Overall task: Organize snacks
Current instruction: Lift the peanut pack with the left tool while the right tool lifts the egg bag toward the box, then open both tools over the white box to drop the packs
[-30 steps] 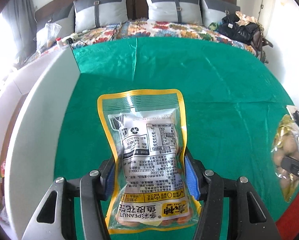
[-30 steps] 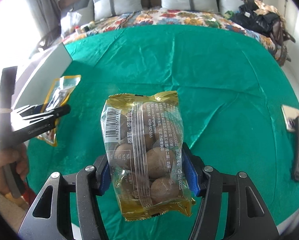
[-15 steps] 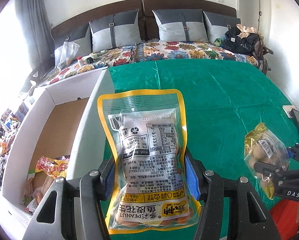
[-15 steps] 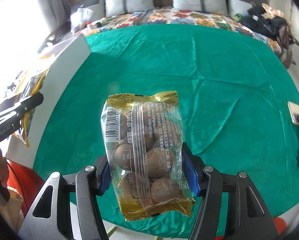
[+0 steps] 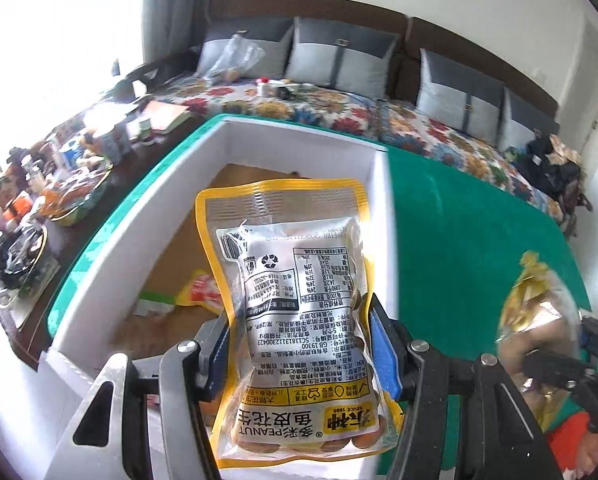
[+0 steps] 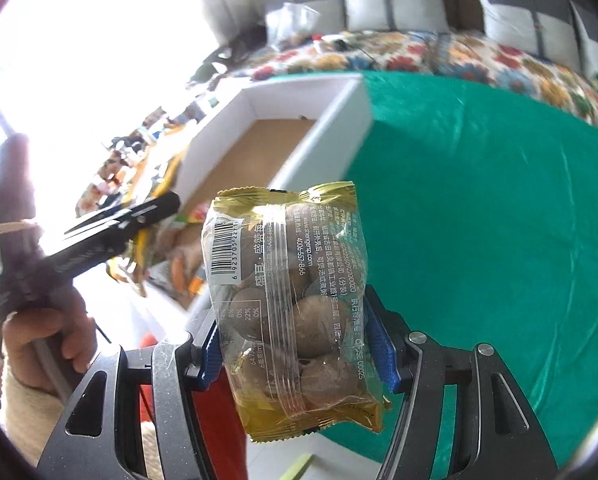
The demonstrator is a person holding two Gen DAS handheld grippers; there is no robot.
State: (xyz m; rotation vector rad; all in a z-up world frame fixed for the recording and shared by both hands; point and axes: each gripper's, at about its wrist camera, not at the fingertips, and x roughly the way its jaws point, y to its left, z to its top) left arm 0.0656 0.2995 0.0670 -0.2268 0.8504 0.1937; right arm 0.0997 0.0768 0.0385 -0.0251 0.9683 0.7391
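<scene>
Yellow-edged peanut pouch (image 5: 299, 312) is hanging upright in left tongs (image 5: 301, 354), blue pads (image 5: 383, 352) pinching its lower sides, long axis pointing away w/ label upside down, over white box (image 5: 259, 140) on green table (image 5: 479, 216). Right tongs (image 6: 295, 346) are pinching gold nut pack (image 6: 291, 292), also lengthwise, beside box.

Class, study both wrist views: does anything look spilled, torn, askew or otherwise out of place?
Nothing stands out. The peanut pouch sits intact in the left gripper over the white box, and the clear gold-edged snack bag is whole in the right gripper. No spill shows on the green cloth.
</scene>
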